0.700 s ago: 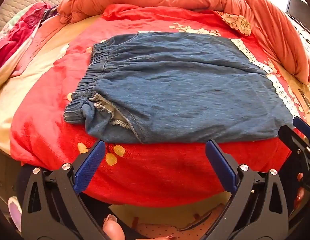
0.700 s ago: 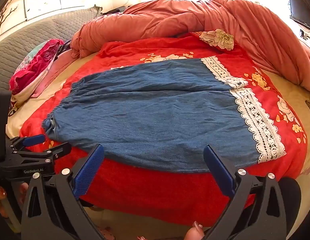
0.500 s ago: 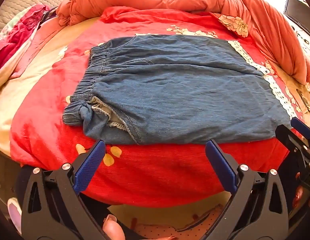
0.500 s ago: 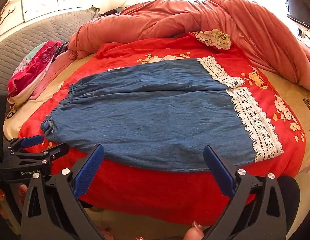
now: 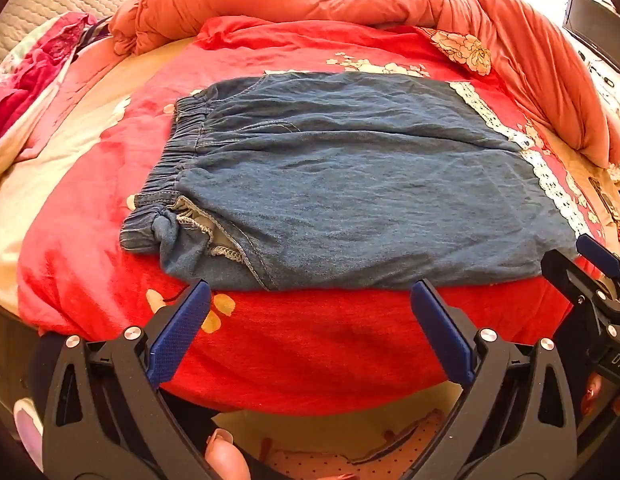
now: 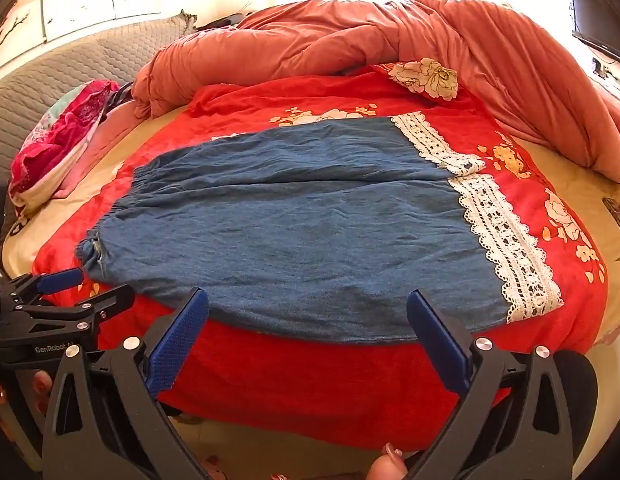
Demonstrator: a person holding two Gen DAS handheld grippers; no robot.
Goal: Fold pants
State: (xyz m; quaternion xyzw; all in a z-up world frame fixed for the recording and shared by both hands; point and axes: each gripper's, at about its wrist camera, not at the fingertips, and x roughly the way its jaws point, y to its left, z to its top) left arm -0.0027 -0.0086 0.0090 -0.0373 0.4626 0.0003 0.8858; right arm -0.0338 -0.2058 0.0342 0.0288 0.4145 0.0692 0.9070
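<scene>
honestly, both my left tool (image 5: 310,312) and right tool (image 6: 308,320) gape, released, short of the pants (image 5: 349,184) flat on the bed (image 5: 310,344) (blanket could snag along).

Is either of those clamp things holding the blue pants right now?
No, both the left gripper and right gripper are open, short of the denim pants.

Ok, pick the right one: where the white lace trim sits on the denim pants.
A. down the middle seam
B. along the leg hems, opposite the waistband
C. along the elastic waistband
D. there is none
B: the white lace trim edges the leg ends of the denim pants, opposite the gathered elastic waistband.
</scene>
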